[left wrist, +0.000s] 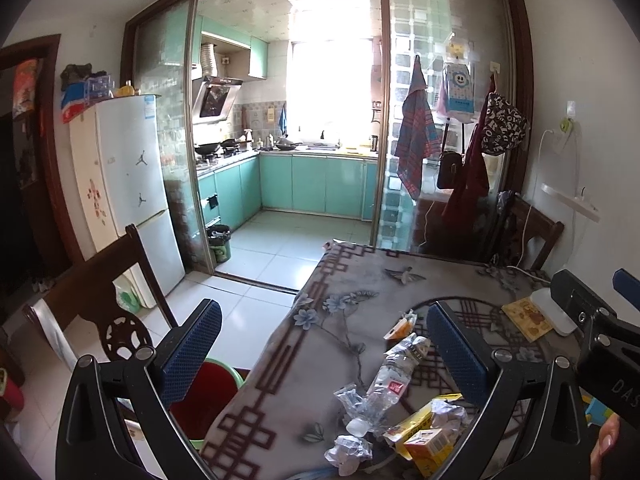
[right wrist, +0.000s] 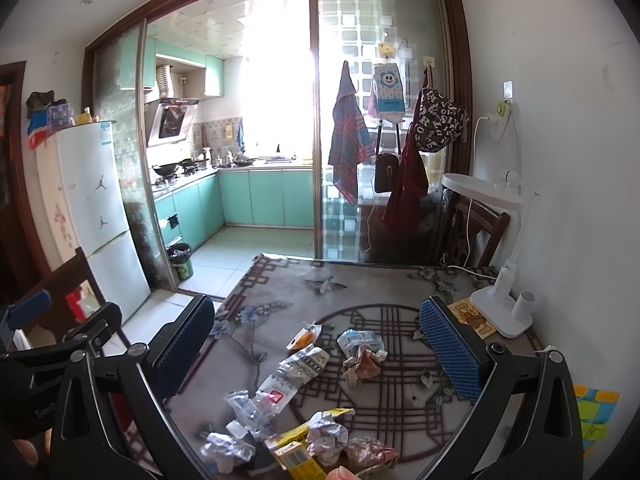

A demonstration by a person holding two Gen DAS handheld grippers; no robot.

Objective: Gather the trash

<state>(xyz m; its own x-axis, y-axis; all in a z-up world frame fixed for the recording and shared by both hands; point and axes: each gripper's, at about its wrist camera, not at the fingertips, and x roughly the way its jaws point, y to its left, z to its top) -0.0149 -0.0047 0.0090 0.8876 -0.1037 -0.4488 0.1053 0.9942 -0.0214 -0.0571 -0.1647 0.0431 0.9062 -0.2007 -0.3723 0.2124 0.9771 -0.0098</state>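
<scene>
Both grippers, left gripper point(left wrist: 324, 354) and right gripper point(right wrist: 316, 344), hover with jaws spread wide and empty above a table point(right wrist: 400, 280) strewn with trash: a crushed bottle point(right wrist: 288, 376), crumpled paper point(right wrist: 326, 436).

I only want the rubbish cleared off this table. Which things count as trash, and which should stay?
Trash: crushed bottle, paper wads, yellow carton, orange wrapper, crumpled bag.

Leave: lamp, sticker card, tablecloth.
</scene>
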